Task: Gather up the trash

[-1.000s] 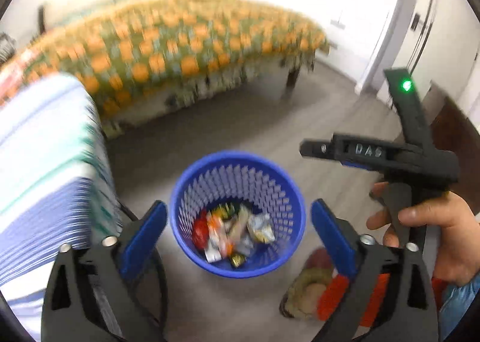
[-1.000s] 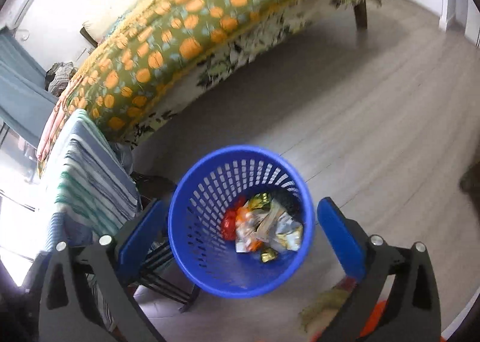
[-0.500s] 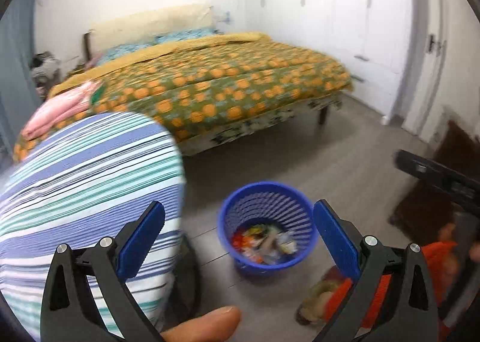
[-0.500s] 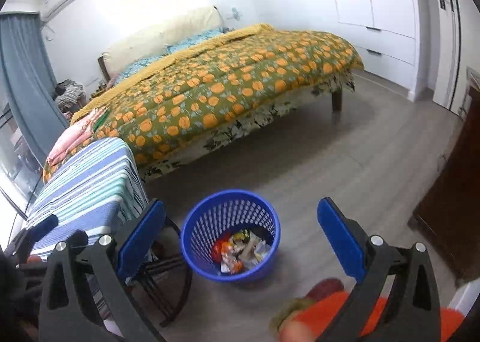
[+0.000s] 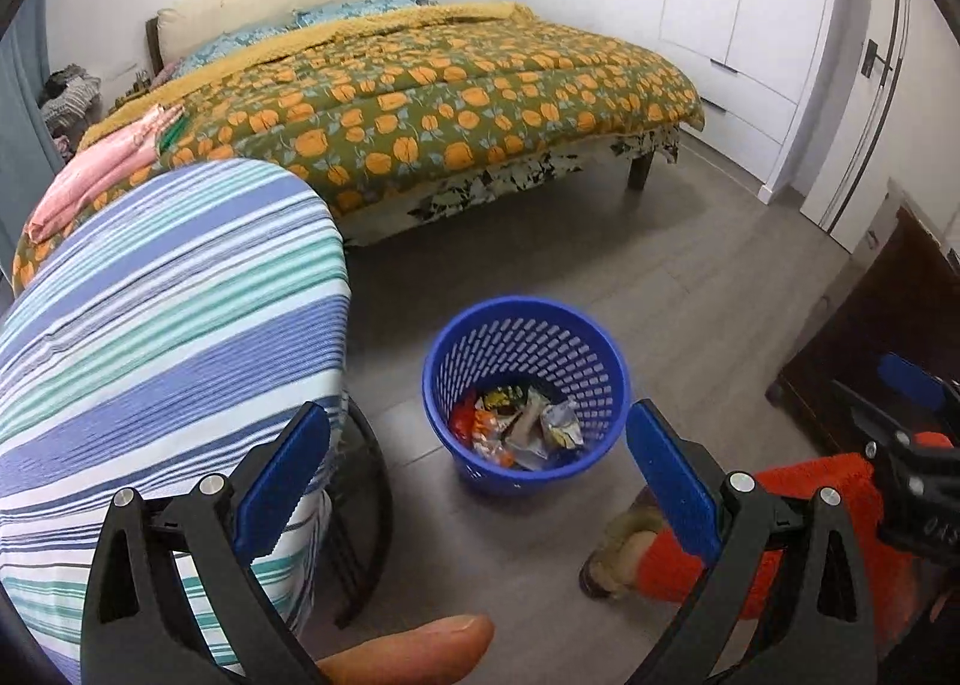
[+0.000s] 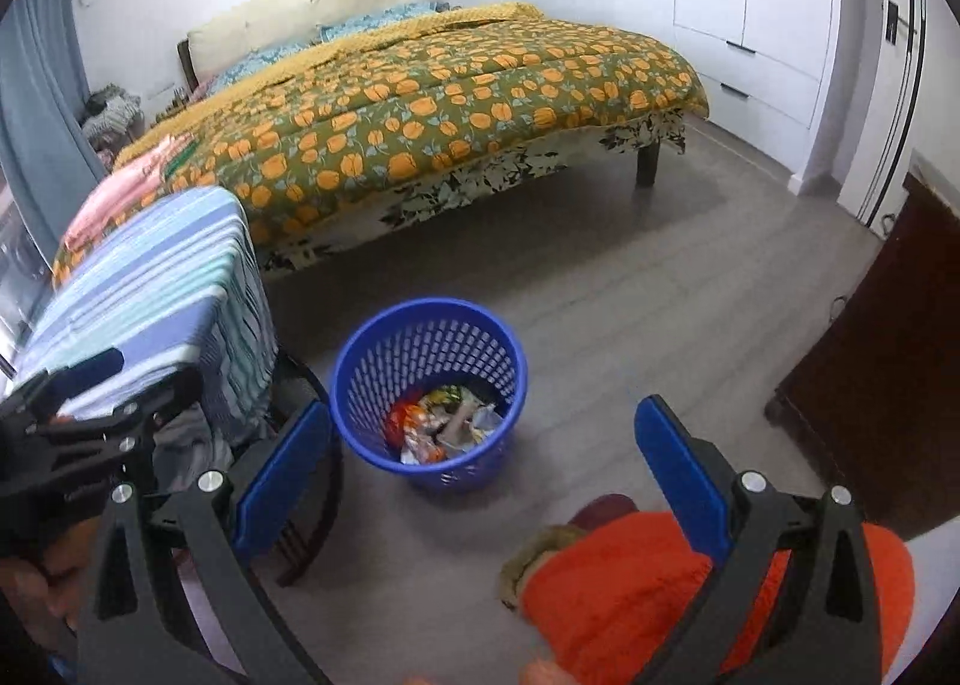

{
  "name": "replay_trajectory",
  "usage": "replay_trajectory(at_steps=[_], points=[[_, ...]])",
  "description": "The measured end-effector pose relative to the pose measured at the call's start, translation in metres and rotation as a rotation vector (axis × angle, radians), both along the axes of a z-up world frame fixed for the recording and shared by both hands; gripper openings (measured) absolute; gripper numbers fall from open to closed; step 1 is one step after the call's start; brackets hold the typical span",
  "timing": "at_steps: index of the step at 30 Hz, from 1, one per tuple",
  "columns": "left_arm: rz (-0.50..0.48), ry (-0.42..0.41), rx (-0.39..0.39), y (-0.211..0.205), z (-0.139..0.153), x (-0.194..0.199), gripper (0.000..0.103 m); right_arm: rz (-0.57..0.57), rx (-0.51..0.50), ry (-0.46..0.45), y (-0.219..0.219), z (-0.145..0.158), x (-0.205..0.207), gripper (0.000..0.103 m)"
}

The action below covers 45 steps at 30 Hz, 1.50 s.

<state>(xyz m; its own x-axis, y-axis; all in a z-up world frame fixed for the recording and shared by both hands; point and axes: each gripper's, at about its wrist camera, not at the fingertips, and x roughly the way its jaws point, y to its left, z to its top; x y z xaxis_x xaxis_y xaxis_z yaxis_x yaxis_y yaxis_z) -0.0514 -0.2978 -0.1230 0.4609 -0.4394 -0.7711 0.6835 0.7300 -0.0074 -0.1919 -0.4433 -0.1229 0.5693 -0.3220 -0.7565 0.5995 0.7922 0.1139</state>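
While both the left gripper point(image 5: 477, 469) and right gripper point(image 6: 483, 466) gape empty, basket point(image 5: 525, 325) wrappers point(image 5: 522, 430) blur together.

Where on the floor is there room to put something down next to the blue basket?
Bare grey floor lies between the blue basket and the bed, and runs right to the dark cabinet. It is crowded left of the basket, where the striped cloth hangs over a black frame, and in front by the orange slipper.
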Motion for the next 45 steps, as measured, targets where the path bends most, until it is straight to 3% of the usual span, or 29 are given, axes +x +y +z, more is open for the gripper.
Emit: replay_trajectory(at_steps=[11,45], points=[[-0.014,0.02,0.028,-0.006,-0.009,-0.004,0.098,0.025,-0.011,0.052,0.015,-0.006,0.003,0.098],[-0.003,0.029,0.042,0.004,-0.016,0.004,0.098,0.029,0.022,0.086,0.017,-0.019,0.011,0.098]])
